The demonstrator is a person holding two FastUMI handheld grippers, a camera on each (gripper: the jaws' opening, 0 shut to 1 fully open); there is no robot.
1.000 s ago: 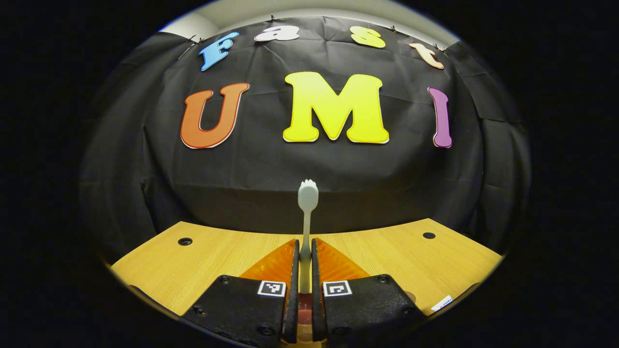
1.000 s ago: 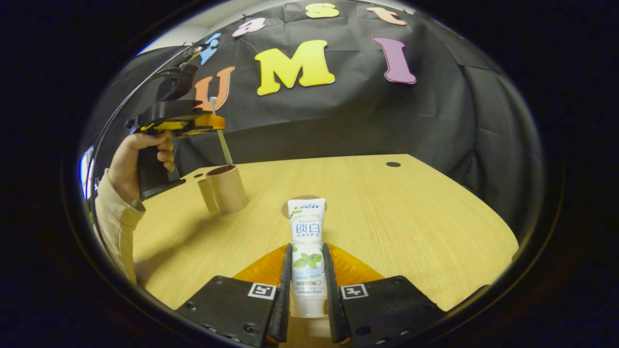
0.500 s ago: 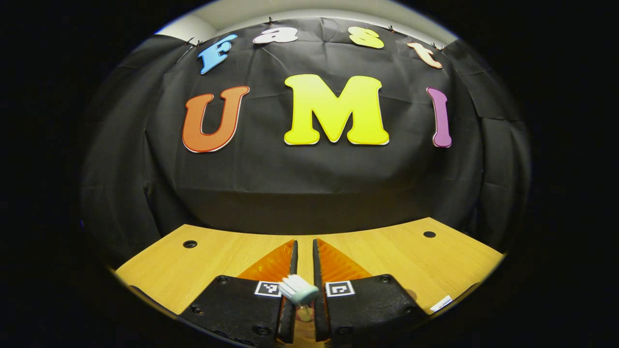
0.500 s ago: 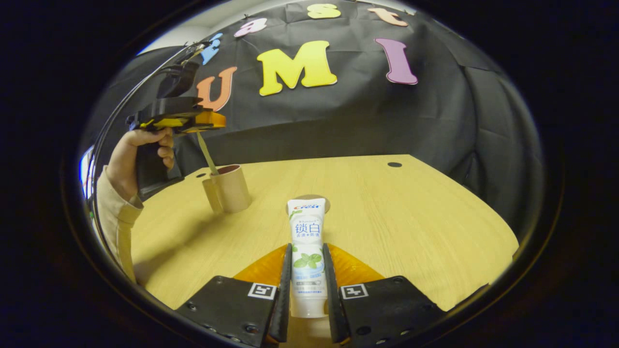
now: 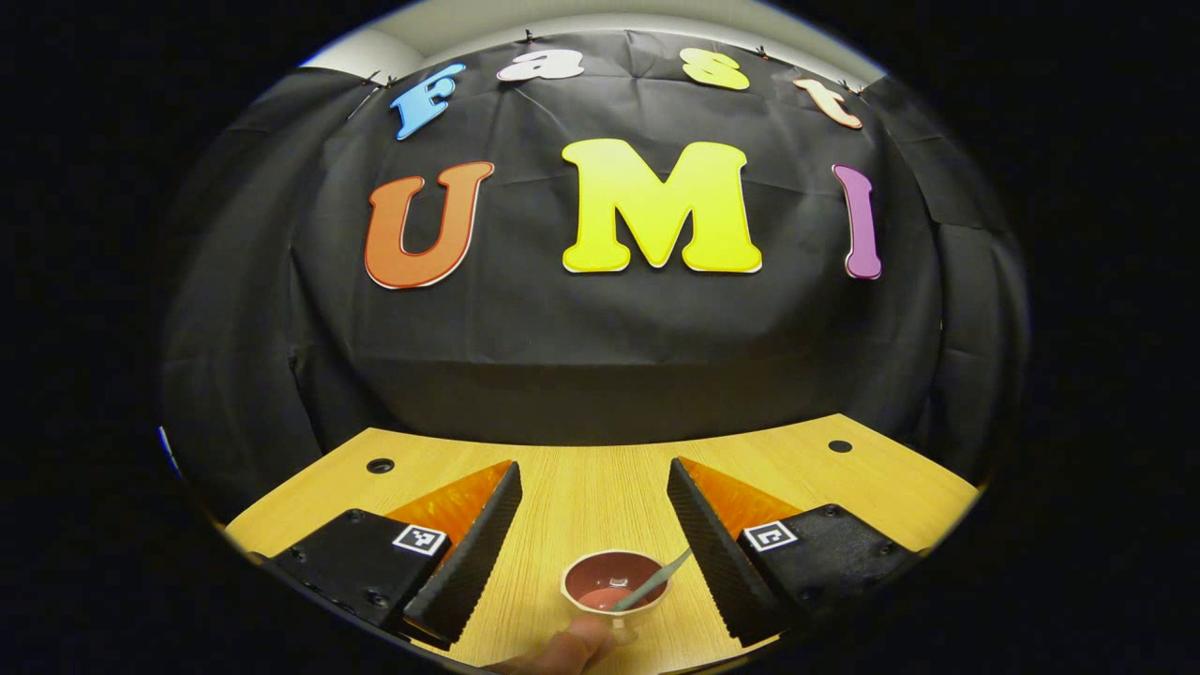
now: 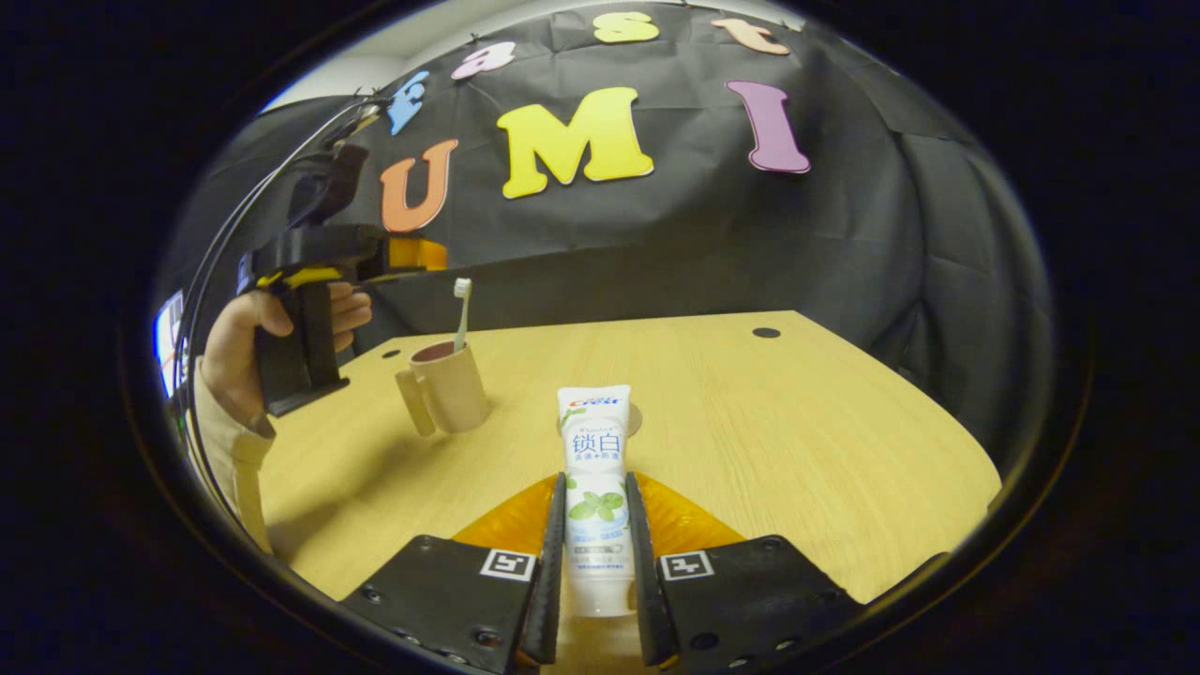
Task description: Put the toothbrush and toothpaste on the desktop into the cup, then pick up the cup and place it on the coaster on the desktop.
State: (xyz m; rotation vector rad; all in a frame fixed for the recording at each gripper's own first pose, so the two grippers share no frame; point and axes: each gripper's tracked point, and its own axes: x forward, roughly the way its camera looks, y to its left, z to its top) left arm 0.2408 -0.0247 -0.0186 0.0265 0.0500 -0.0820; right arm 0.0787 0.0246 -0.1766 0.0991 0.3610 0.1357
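A beige cup (image 6: 448,386) with a handle stands on the wooden desktop (image 6: 769,431), and a white toothbrush (image 6: 460,314) stands in it, head up. My left gripper (image 6: 424,254) hangs open above and to the left of the cup, held by a hand. In the left gripper view the cup (image 5: 614,583) lies below my open left gripper (image 5: 594,469), and the toothbrush handle (image 5: 653,587) leans on its rim. My right gripper (image 6: 595,478) is shut on a white toothpaste tube (image 6: 594,450), held above the desktop. A round coaster (image 6: 637,418) peeks out behind the tube.
Small dark holes (image 6: 766,332) sit in the desktop near its far edge. The black cloth wall (image 6: 712,234) rises just behind the desk. A beige sleeve (image 6: 225,450) and hand (image 6: 234,347) occupy the left side. A fingertip (image 5: 562,647) shows below the cup.
My left gripper opened and let go of the toothbrush, which dropped into the cup and now stands there. The right gripper kept hold of the toothpaste tube and barely moved.
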